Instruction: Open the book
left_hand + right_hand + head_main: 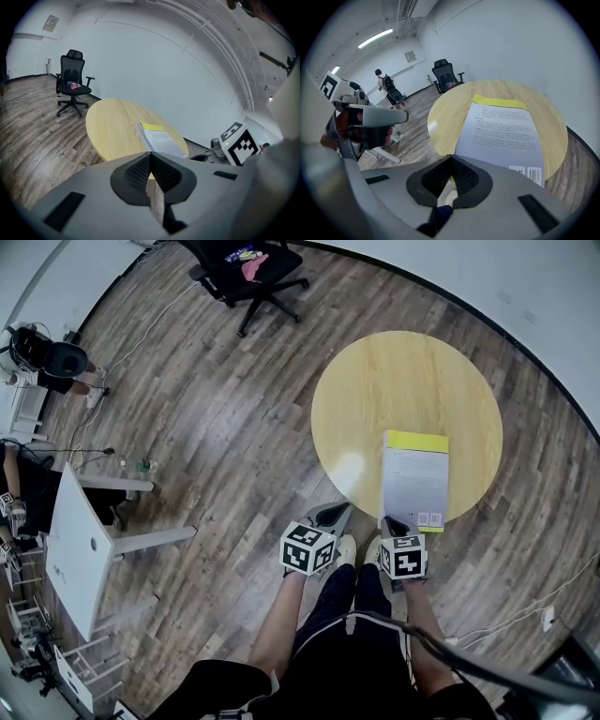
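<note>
Closed book (415, 480) — flat, back cover up.

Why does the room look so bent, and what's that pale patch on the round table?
Head view: the wide lens bends straight lines; the pale patch on the table is reflected light. Both gripper views: same curving, black corners.
</note>
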`<state>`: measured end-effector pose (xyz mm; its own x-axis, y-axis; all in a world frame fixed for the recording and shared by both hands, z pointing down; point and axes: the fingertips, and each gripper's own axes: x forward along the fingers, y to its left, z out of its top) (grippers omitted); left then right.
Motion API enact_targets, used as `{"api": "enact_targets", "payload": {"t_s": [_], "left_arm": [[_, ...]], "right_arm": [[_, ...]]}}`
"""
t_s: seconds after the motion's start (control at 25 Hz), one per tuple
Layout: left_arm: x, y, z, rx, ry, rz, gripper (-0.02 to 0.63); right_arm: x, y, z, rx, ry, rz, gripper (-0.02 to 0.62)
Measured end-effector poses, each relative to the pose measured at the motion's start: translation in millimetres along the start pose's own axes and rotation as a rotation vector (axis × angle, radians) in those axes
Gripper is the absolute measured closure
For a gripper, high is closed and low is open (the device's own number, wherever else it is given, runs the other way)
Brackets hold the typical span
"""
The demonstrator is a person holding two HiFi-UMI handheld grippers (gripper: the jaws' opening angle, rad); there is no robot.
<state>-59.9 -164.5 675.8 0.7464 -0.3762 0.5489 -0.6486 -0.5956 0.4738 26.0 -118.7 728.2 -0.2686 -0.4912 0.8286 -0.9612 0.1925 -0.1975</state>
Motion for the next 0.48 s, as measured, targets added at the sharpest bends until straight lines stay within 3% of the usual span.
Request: {"api": "enact_targets", "payload": {"t_s": [0.48], "left_arm": [[0.8, -19.9, 8.0, 0.041, -0.007, -0.032, 0.607]], "right_arm": [[-29.8, -8.4, 12.6, 0.038, -0.078, -0.030, 0.586]]}}
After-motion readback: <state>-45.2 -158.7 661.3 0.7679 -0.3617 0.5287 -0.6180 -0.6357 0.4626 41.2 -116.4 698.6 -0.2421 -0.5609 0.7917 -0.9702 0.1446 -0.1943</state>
